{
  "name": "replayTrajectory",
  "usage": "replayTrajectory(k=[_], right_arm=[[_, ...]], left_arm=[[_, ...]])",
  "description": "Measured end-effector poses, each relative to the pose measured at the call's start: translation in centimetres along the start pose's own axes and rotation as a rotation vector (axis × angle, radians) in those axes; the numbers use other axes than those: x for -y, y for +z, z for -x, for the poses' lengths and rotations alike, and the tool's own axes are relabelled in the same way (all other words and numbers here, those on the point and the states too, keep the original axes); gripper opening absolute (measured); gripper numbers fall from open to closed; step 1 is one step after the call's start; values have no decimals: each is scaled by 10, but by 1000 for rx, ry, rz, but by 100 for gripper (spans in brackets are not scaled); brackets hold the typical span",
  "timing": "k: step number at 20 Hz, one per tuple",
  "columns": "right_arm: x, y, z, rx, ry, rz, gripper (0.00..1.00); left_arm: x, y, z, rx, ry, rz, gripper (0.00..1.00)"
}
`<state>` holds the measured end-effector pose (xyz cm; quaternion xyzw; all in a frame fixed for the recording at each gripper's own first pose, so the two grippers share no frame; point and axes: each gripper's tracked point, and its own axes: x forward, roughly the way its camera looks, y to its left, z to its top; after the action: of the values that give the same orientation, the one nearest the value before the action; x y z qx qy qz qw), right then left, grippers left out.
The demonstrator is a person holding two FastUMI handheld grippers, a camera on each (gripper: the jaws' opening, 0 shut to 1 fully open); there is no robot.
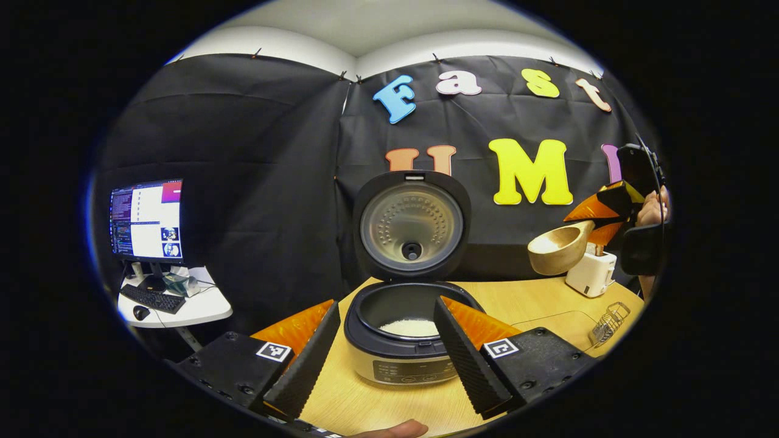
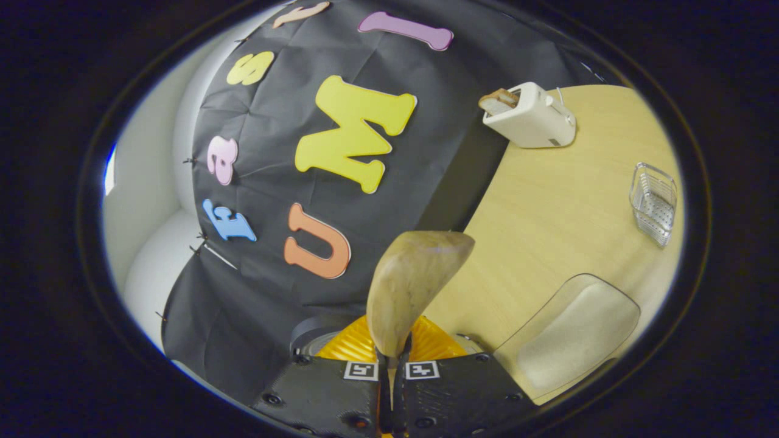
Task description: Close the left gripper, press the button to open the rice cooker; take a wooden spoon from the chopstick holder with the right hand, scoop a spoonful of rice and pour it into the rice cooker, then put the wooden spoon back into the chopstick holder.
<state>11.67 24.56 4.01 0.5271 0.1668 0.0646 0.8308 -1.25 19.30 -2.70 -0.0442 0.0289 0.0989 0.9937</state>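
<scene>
The rice cooker [image 1: 401, 359] stands open on the wooden table, its lid [image 1: 411, 225] upright, with white rice [image 1: 409, 327] in the pot. My left gripper [image 1: 386, 365] is open, one finger on each side of the cooker's front. At the far right, in the air above the table, my right gripper [image 1: 614, 210] is shut on the handle of a wooden spoon [image 1: 558, 246]. In the right gripper view the spoon [image 2: 414, 286] sticks up from the shut right gripper [image 2: 391, 365]. I cannot tell whether rice lies in its bowl. The wire chopstick holder [image 2: 654, 204] sits on the table.
A white toaster [image 2: 530, 115] with a slice in it stands by the cloth wall. A clear tray of rice [image 2: 572, 334] lies near the table's edge. A side table [image 1: 182, 307] with a monitor and keyboard is at far left. A fingertip [image 1: 395, 431] shows at the bottom.
</scene>
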Motion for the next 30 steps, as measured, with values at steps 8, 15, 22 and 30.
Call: replayTrajectory(k=[8, 15, 22, 30], right_arm=[[-9, -75, -67, -73, -93, 164, 1], [-14, -121, -105, -112, -163, 401, 1], [-39, -130, -115, -43, -135, 677, 0], [-49, -146, -119, -78, -118, 895, 2]], left_arm=[[-23, -9, -4, -32, 42, 31, 99], [-35, -11, -4, -36, 75, 42, 99], [-36, -9, -4, -29, 87, 39, 99], [-53, -14, -5, -43, 150, 25, 94]])
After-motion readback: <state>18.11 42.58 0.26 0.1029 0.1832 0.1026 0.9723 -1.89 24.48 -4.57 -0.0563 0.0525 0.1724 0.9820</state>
